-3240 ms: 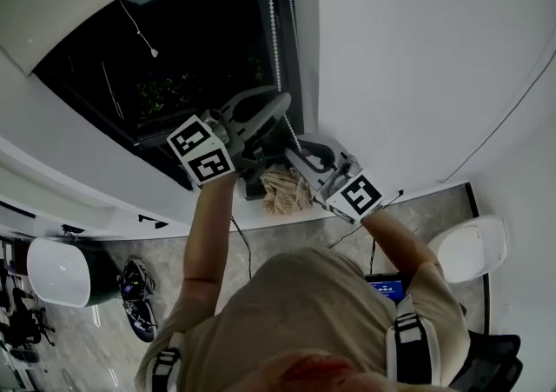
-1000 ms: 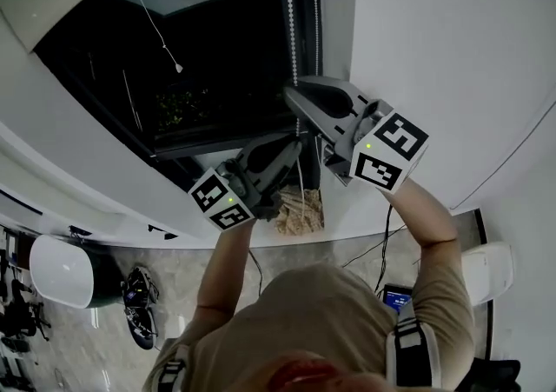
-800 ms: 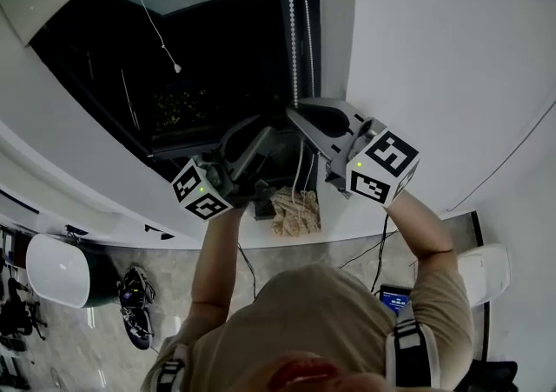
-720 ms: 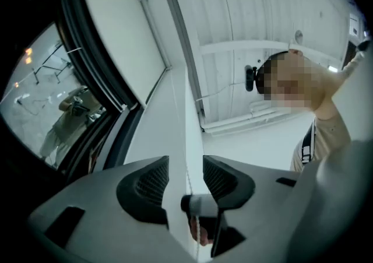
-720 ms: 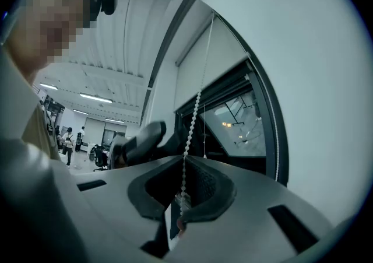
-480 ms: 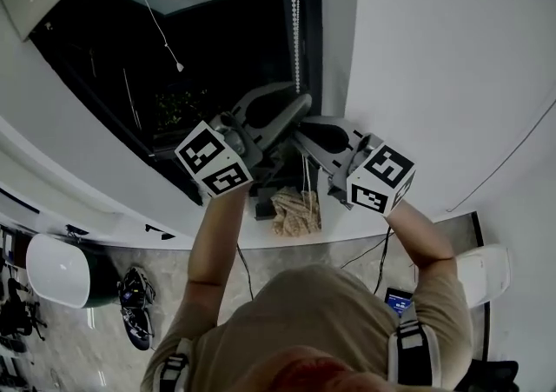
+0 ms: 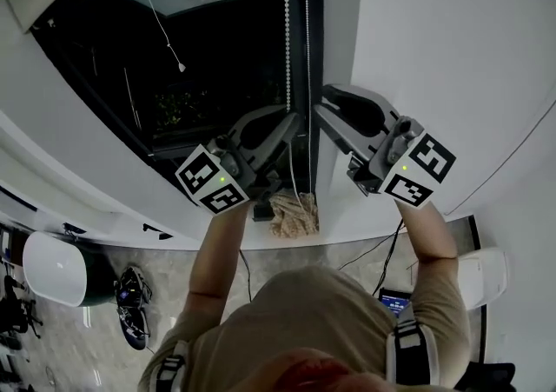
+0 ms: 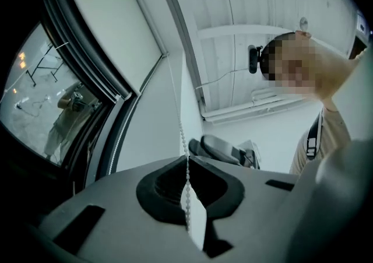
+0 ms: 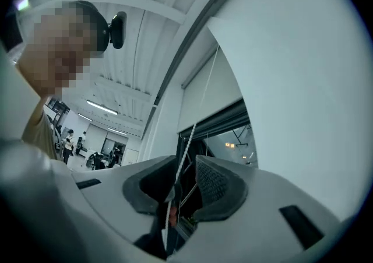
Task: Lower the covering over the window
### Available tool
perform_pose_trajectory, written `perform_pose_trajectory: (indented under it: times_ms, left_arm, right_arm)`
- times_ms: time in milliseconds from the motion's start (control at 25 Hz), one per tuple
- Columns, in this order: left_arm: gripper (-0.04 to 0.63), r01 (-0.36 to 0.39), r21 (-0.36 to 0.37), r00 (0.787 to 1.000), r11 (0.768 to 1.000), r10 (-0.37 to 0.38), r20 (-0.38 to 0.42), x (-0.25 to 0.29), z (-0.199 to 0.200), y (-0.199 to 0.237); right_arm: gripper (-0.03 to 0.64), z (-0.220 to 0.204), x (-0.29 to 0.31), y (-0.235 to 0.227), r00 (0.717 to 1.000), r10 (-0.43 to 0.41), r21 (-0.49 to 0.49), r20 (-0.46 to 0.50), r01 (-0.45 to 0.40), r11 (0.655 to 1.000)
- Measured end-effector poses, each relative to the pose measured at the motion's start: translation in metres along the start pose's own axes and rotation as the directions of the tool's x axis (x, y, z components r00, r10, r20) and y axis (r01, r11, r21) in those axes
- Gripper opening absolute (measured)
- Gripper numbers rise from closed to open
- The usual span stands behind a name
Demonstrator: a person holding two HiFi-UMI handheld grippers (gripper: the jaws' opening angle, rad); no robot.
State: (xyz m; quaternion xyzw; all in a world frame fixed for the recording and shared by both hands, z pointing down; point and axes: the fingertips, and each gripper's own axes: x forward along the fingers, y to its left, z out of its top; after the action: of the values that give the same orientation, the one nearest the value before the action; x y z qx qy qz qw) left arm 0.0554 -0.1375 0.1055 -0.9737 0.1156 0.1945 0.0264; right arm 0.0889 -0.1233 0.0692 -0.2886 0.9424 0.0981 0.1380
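- Plainly, the left gripper [image 8: 186, 161] is clamped on the bead chain [image 8: 182, 133]; its jaw tips meet on the beads; the chain runs up from them along the right edge of the window [image 8: 41, 98].
- Just beside it, to the right in the head view, stands the right gripper [image 9: 185, 165]; its jaws have just been opening and are partway apart; the chain passes between them, close to the left pad, and neither pad presses on it.
- Higher up, the covering [image 8: 105, 28], a white blind, hangs over the upper part of the window; the lower part shows dark and uncovered.
- Below both grippers a pale crumpled bundle [image 7: 291, 212] lies on the sill [image 7: 365, 223].
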Motion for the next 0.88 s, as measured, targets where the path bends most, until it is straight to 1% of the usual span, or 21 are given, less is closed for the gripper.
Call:
perform_pose_trajectory:
  times_ms: [40,120,160,200,240,320,400,440,480,560,640,680,760,800,840,880]
  left_arm:
    - [0.024,0.008,0.000,1.000,1.000,-0.008,-0.013,0.000,-0.008,-0.006]
    - [0.024,0.021,-0.016,0.999,1.000,-0.021,-0.026,-0.004,-0.023,-0.014]
    - [0.025,0.024,-0.026,0.999,0.999,-0.025,-0.028,-0.008,-0.029,-0.016]
    - [0.025,0.028,-0.032,0.999,0.999,-0.029,-0.033,-0.012,-0.033,-0.016]
    - [0.025,0.032,-0.034,0.999,0.999,-0.033,-0.039,-0.017,-0.036,-0.017]
    - [0.024,0.029,-0.040,0.998,0.999,-0.031,-0.047,-0.023,-0.039,-0.017]
    - [0.024,0.011,-0.049,0.999,0.999,-0.013,-0.042,-0.027,-0.039,-0.013]
    - [0.025,0.006,-0.053,0.999,0.999,-0.008,-0.041,-0.027,-0.039,-0.010]
    - [0.025,0.006,-0.058,0.999,0.998,-0.009,-0.043,-0.027,-0.040,-0.009]
    - [0.025,0.022,-0.061,0.998,0.998,-0.025,-0.049,-0.023,-0.041,-0.009]
    - [0.025,0.045,-0.060,0.997,0.997,-0.049,-0.052,-0.016,-0.043,-0.016]
    - [0.024,0.053,-0.058,0.997,0.997,-0.056,-0.054,-0.013,-0.045,-0.020]
    - [0.025,0.061,-0.041,0.996,0.997,-0.063,-0.062,-0.009,-0.049,-0.024]
    - [0.025,0.065,-0.027,0.996,0.998,-0.066,-0.062,-0.010,-0.049,-0.022]
    - [0.025,0.069,-0.017,0.996,0.997,-0.070,-0.048,-0.014,-0.045,-0.019]
    - [0.050,0.074,-0.017,0.997,0.997,-0.074,-0.013,-0.018,-0.035,-0.012]
  right_arm:
    - [0.089,0.004,0.009,-0.002,1.000,0.003,-0.001,0.001,-0.003,1.000]
    - [0.088,0.003,0.025,-0.007,1.000,0.008,0.033,-0.008,-0.008,0.999]
    - [0.074,0.000,0.031,-0.009,1.000,0.015,0.060,-0.014,-0.014,0.998]
    - [0.031,-0.003,0.035,-0.010,1.000,0.024,0.087,-0.017,-0.023,0.996]
    - [0.008,-0.007,0.037,-0.009,0.999,0.033,0.108,-0.015,-0.031,0.994]
    - [0.008,-0.007,0.034,-0.008,0.999,0.042,0.136,0.019,-0.044,0.990]
    - [0.009,0.004,0.026,-0.005,0.995,0.044,0.152,0.085,-0.056,0.987]
    - [0.012,0.011,0.024,-0.003,0.993,0.047,0.144,0.106,-0.062,0.988]
    - [0.026,0.014,0.024,0.000,0.993,0.053,0.124,0.105,-0.066,0.990]
    - [0.065,0.013,0.031,0.001,0.996,0.057,0.078,0.063,-0.062,0.995]
    - [0.066,0.007,0.037,-0.003,0.999,0.049,0.067,0.012,-0.049,0.997]
    - [0.041,0.005,0.038,-0.006,0.999,0.045,0.082,-0.005,-0.045,0.996]
    - [0.017,0.003,0.034,-0.010,0.999,0.047,0.131,-0.010,-0.045,0.990]
    - [0.014,0.002,0.033,-0.012,0.999,0.041,0.141,-0.006,-0.040,0.989]
    - [0.014,-0.003,0.031,-0.014,1.000,0.028,0.135,-0.010,-0.027,0.991]
    - [0.014,-0.012,0.029,-0.014,0.999,0.018,0.124,-0.027,-0.015,0.992]
